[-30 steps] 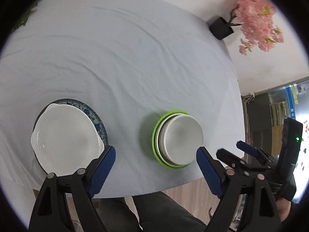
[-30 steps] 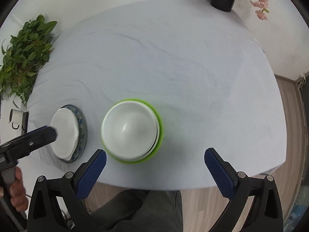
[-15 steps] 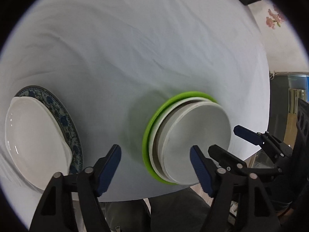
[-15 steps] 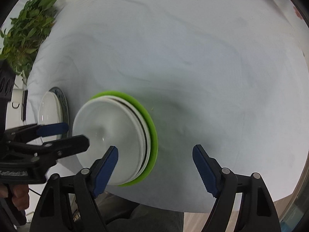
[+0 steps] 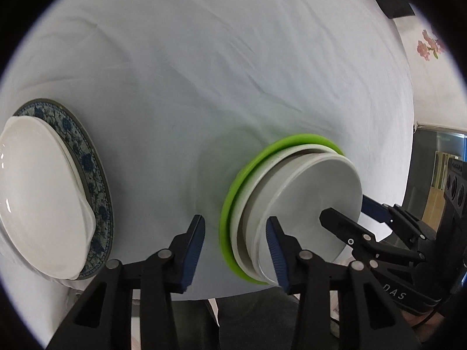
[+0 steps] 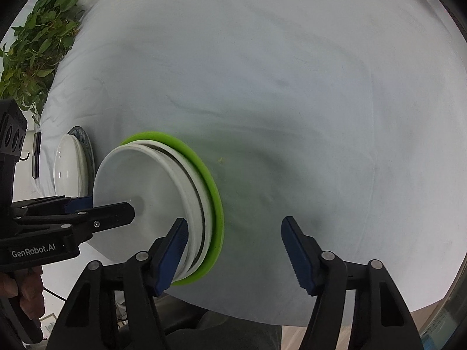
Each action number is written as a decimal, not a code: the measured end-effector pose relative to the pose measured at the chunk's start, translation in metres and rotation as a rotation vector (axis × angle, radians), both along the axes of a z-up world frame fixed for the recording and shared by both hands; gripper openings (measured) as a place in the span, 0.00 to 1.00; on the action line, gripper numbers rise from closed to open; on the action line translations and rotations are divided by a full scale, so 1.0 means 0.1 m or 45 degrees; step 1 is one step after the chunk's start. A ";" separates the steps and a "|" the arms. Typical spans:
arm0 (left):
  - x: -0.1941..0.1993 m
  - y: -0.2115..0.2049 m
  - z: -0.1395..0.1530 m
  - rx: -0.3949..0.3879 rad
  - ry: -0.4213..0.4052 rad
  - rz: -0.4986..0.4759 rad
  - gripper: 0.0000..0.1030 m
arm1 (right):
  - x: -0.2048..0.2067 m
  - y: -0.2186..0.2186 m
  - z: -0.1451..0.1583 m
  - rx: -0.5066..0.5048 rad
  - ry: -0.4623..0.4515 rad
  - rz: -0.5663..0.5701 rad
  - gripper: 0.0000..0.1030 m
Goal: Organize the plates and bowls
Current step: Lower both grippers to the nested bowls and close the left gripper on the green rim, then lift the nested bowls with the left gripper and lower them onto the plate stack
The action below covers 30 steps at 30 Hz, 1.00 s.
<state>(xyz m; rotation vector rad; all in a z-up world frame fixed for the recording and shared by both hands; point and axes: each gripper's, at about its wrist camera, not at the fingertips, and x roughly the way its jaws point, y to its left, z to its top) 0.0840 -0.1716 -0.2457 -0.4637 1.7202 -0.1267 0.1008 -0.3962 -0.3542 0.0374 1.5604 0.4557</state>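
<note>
A stack of white bowls (image 5: 309, 192) sits on a green plate (image 5: 256, 157) near the table's front edge; it also shows in the right wrist view (image 6: 151, 186). My left gripper (image 5: 236, 250) is open, its jaws astride the left rim of the stack. My right gripper (image 6: 233, 250) is open, its jaws astride the right rim. A white dish (image 5: 38, 198) lies on a blue-patterned plate (image 5: 87, 163) at the left.
A round table with a pale cloth (image 5: 204, 58) stretches away. A leafy green plant (image 6: 35, 46) stands at the left, and a black pot (image 5: 391, 3) with pink flowers (image 5: 429, 43) at the far right. The table's front edge is just below the stack.
Both grippers have moved down and in toward the bowl stack, from well back of the table edge to straddling its rims. Both stay open. The dishes have not moved.
</note>
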 end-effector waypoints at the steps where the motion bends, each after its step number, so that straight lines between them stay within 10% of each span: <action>1: -0.01 -0.03 -0.03 0.001 0.004 0.008 0.31 | 0.01 0.00 -0.01 0.009 0.003 -0.003 0.57; 18: -0.03 -0.03 -0.13 -0.029 -0.011 0.018 0.21 | 0.07 0.18 -0.14 0.111 0.046 -0.050 0.19; 30: -0.02 -0.20 0.07 -0.004 -0.056 -0.047 0.19 | 0.01 0.24 -0.03 0.050 0.032 -0.078 0.18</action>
